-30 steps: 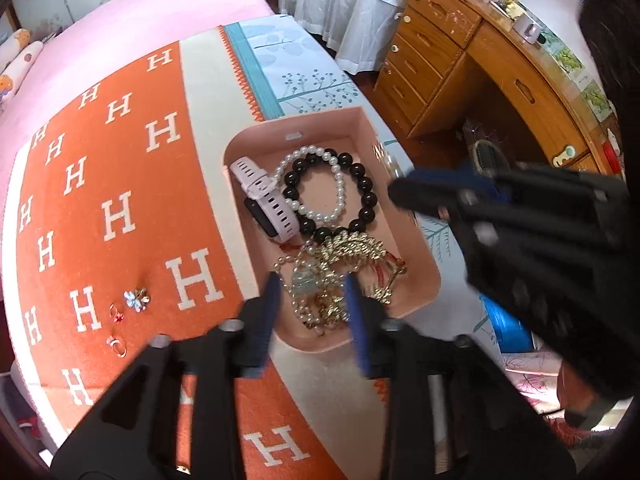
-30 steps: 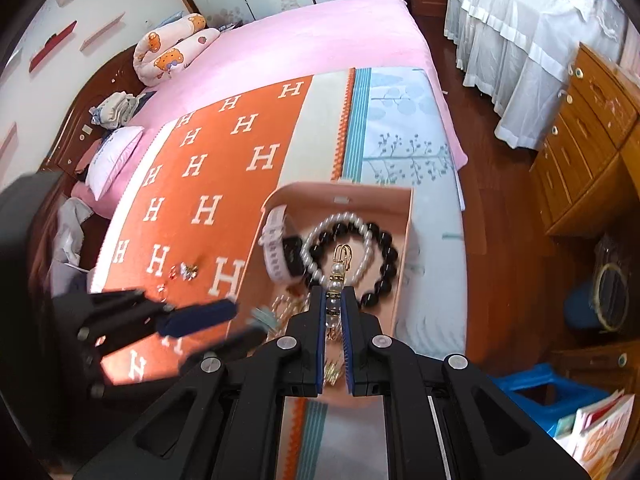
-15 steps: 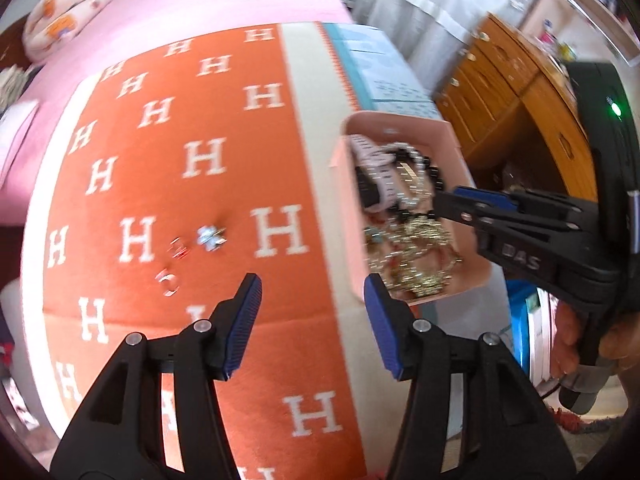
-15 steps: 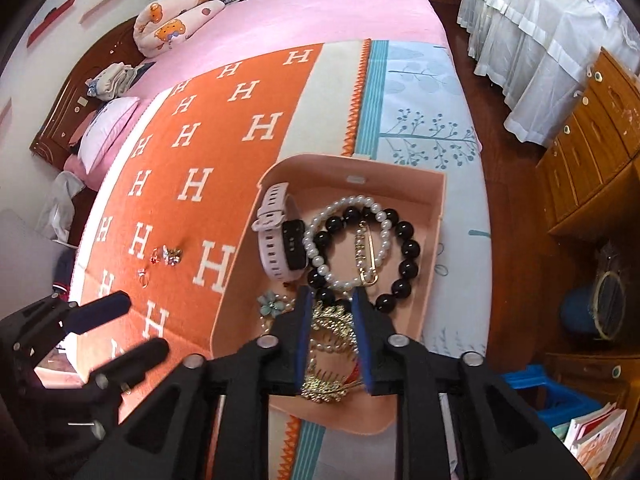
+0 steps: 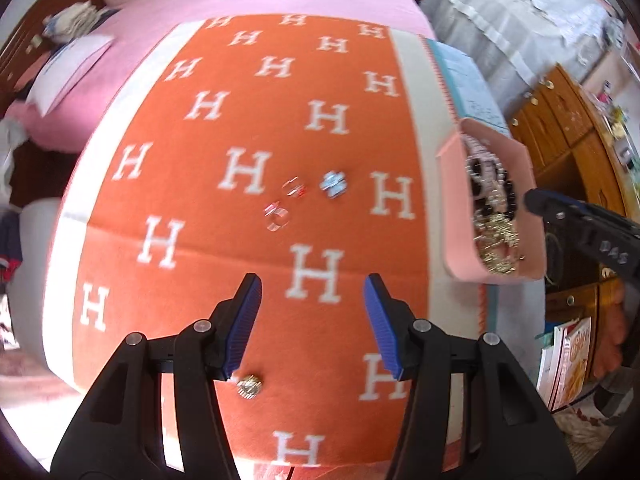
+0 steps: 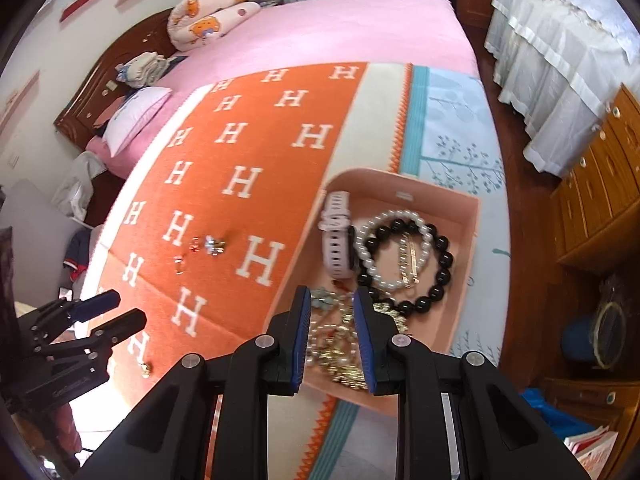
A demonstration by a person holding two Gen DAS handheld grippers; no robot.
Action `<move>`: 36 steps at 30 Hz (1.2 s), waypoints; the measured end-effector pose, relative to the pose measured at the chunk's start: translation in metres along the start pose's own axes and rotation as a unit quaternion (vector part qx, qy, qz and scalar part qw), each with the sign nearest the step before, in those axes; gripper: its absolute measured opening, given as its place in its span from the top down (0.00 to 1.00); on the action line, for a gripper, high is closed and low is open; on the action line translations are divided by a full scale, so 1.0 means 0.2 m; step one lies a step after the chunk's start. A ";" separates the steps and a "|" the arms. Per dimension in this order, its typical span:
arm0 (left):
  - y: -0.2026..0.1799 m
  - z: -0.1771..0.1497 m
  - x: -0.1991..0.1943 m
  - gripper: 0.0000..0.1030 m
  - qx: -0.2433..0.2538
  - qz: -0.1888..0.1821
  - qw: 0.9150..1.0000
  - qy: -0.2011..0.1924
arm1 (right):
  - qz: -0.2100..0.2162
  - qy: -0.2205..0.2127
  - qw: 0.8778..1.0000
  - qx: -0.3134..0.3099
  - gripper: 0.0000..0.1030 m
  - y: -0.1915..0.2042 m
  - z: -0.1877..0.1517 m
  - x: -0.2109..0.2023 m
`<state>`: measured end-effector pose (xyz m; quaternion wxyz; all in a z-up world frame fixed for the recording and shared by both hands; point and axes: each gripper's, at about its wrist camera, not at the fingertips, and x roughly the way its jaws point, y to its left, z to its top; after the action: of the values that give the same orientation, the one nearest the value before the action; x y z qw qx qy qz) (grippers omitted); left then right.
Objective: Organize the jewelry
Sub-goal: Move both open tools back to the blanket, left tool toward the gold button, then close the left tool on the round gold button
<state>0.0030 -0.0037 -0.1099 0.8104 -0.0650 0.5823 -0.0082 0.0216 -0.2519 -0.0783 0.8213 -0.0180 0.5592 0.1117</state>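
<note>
Three loose bits: a pale blue flower piece [image 5: 333, 184] and two small rings [image 5: 295, 188] [image 5: 277, 216] sit together on the orange H blanket [image 5: 248, 128], well apart from the pink tray [image 6: 468, 216]
Fourth stray: a small gold piece [image 5: 249, 386] lies on the blanket just beside my left finger's base
Tray contents: white watch [image 6: 338, 236], pearl bracelet [image 6: 384, 248], black bead bracelet [image 6: 440, 264], a gold clip [image 6: 410, 256] inside the loops, and a tangled gold-and-pearl pile [image 6: 340, 344] at the near end
Around: pink bedsheet, wooden dresser [image 6: 600, 184] off to the right, white pillow [image 6: 136, 116] by the headboard
In the way: nothing between my left fingers and the loose bits; from the right camera my own fingers cover part of the tangled pile
Changed, left: a second back my left gripper [image 5: 312, 312] hung over the tray's tangle, now it's out over the orange blanket with the tray off to the right; picture is blurry
Changed, right: my right gripper [image 6: 331, 332] was pinched almost flat on a gold clip; that clip now lies in the tray
Left fingers: spread about half wide, gripping nothing, only blanket between them
Right fingers: just let go, a narrow gap now, hovering over the tangled pile; I can't tell if they touch it
</note>
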 end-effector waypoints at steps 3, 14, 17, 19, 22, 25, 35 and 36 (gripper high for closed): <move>0.08 -0.06 0.00 0.51 -0.021 0.003 1.000 0.004 | 0.009 -0.005 1.000 -0.019 0.79 0.09 0.00 -0.03; 0.24 -0.27 0.04 0.51 -0.065 -0.008 0.998 0.023 | 0.039 -0.005 0.995 -0.091 0.78 0.40 -0.09 -0.05; 0.26 -0.32 0.04 0.51 -0.070 -0.017 0.997 0.024 | 0.047 0.005 0.993 -0.106 0.78 0.47 -0.13 -0.01; 0.27 -0.35 0.05 0.51 -0.072 -0.023 0.997 0.023 | 0.050 0.014 0.992 -0.116 0.78 0.51 -0.17 0.02; 0.28 -0.41 0.05 0.51 -0.074 -0.034 0.996 0.022 | 0.054 0.026 0.989 -0.133 0.78 0.55 -0.23 0.07; 0.29 -0.46 0.07 0.51 -0.070 -0.044 0.996 0.029 | 0.056 0.040 0.987 -0.144 0.78 0.58 -0.28 0.13; 0.32 -0.52 0.12 0.51 -0.066 -0.043 0.997 0.026 | 0.055 0.064 0.984 -0.154 0.78 0.63 -0.38 0.22; 0.33 -0.52 0.13 0.51 -0.071 -0.042 0.996 0.025 | 0.055 0.064 0.984 -0.155 0.78 0.64 -0.38 0.22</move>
<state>-0.0906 0.0502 -0.1743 0.7879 -0.1461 0.5983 -0.0027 -0.0587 -0.1319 -0.1354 0.7635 -0.1220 0.5868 0.2405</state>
